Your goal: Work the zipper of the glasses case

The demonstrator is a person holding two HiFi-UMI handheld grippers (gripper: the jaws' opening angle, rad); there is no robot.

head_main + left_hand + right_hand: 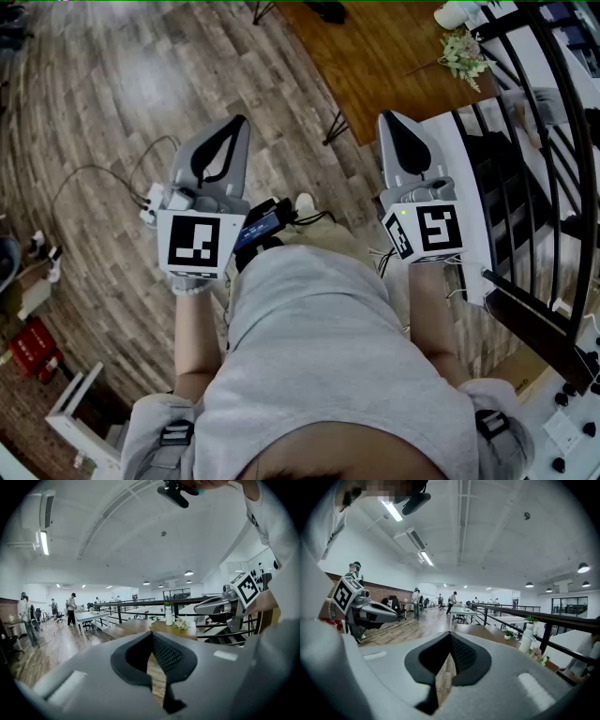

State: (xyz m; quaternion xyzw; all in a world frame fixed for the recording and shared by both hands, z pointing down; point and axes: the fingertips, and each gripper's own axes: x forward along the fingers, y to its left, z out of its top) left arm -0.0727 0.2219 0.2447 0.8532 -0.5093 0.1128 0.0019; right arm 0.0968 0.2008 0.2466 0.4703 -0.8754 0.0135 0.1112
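Both grippers are hovering shut and empty above the wooden floor (pixel 112 122), left of the black railing (pixel 553 141).
The brown table (pixel 375 56) is lying by the railing's far end. The left gripper (pixel 239 122) is riding well left of the railing and the right gripper (pixel 386 117) just beside it, jaws pressing together on nothing. A flower bunch (pixel 464 52) is sitting on the table edge nearest the railing. The glasses case is showing in no view.

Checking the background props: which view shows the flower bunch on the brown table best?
The head view: the flower bunch lies unobstructed, seen from above and largest. The left gripper view shows it small and distant; the right gripper view shows it small too, low on the right.
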